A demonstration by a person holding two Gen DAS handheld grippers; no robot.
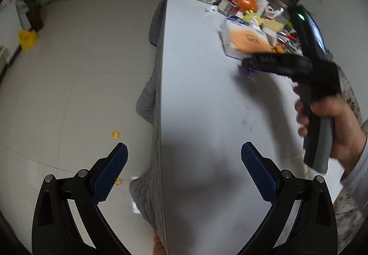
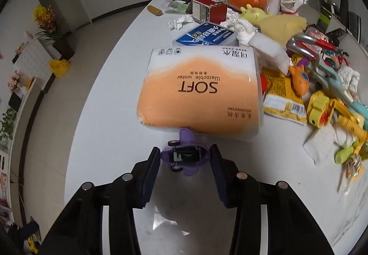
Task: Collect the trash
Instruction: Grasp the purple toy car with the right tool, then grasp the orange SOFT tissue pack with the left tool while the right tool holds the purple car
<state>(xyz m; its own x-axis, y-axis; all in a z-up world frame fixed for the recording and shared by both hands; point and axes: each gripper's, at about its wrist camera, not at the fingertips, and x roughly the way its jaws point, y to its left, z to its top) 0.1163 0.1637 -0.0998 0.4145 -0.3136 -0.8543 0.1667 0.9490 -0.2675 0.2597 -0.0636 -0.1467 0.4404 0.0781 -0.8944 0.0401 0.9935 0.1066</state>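
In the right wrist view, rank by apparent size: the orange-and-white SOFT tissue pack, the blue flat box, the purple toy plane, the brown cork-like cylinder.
1. SOFT tissue pack, largest.
2. Blue flat box.
3. Purple toy plane, enlarged by its nearness to the camera.
4. Brown cork-like cylinder, smallest, though farthest away.

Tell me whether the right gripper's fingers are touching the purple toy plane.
Cannot tell. In the right wrist view the purple toy plane sits between the right gripper fingers, its edges meeting both pads with no plain gap or clear press.
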